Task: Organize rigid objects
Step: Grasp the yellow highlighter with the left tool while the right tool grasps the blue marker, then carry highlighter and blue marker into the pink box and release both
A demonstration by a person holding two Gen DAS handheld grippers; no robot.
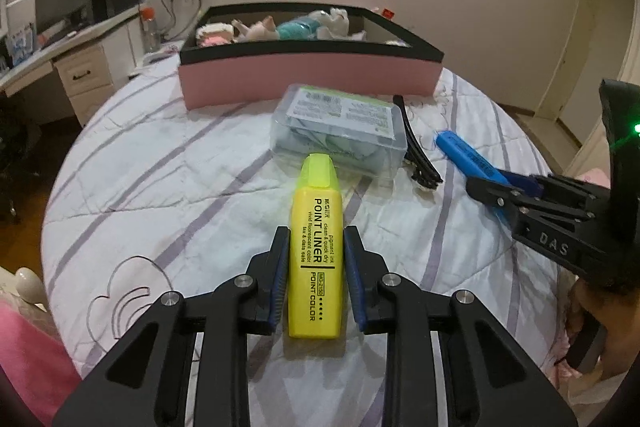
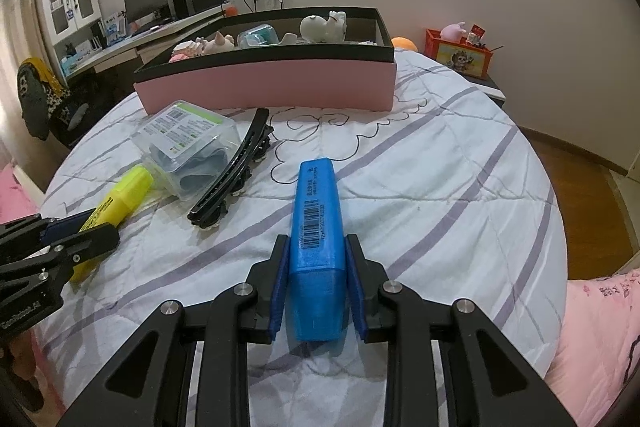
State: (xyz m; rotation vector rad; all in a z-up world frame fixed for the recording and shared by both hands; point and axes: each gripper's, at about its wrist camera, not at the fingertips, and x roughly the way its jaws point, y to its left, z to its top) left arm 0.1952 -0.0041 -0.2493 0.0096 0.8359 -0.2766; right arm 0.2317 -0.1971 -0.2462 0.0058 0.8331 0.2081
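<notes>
My left gripper (image 1: 316, 239) is shut on a yellow highlighter (image 1: 316, 255) that lies on the quilted bed cover, cap pointing away. My right gripper (image 2: 316, 247) is shut on a blue highlighter (image 2: 318, 251), also low on the cover. In the left wrist view the blue highlighter (image 1: 468, 159) and right gripper (image 1: 504, 193) sit at the right. In the right wrist view the yellow highlighter (image 2: 116, 199) and left gripper (image 2: 80, 233) sit at the left. A clear plastic box (image 1: 340, 131) and a black hair clip (image 1: 416, 147) lie between them.
A pink box with a black rim (image 1: 308, 75) holding several toys stands at the far side of the bed; it also shows in the right wrist view (image 2: 264, 83). A desk with a monitor (image 1: 64, 3) is at the back left. An orange toy crate (image 2: 460, 53) stands at the back right.
</notes>
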